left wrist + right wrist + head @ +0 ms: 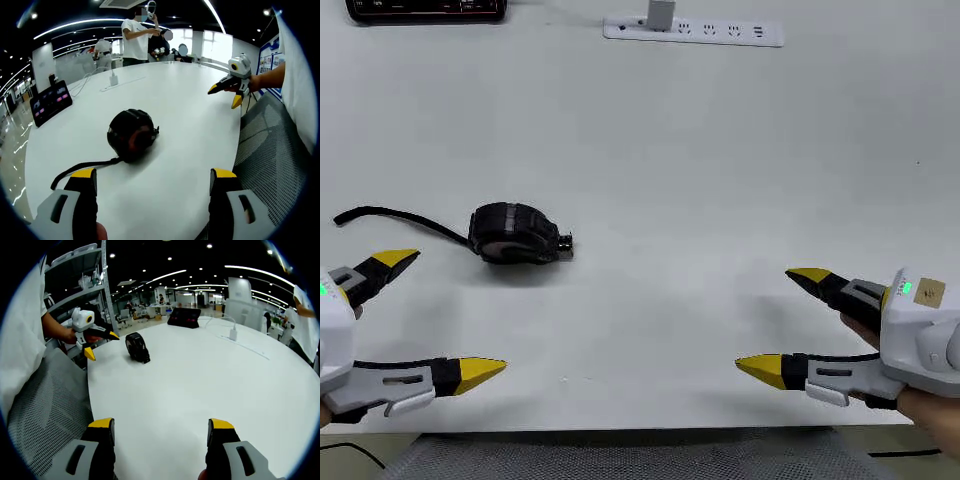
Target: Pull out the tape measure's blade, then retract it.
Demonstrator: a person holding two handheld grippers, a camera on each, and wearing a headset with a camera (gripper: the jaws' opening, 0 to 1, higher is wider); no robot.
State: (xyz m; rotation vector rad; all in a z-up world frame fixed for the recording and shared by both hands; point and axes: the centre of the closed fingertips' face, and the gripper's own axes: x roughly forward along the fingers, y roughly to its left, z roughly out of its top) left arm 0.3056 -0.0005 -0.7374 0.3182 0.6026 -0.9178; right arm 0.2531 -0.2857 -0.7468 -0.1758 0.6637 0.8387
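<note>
At left, tape measure (515, 235) lies crosswise, tip rightward.

The smooth white table (720, 150) has a matt finish with a faint sheen. The round black tape measure (515, 235) looks like dull, rubbery plastic, and its thin black strap (390, 215) like woven cord. The left gripper (459, 311) and right gripper (763, 318) have smooth white plastic bodies and matt yellow tips. The grey chair seat (620, 455) is open mesh cloth.
</note>
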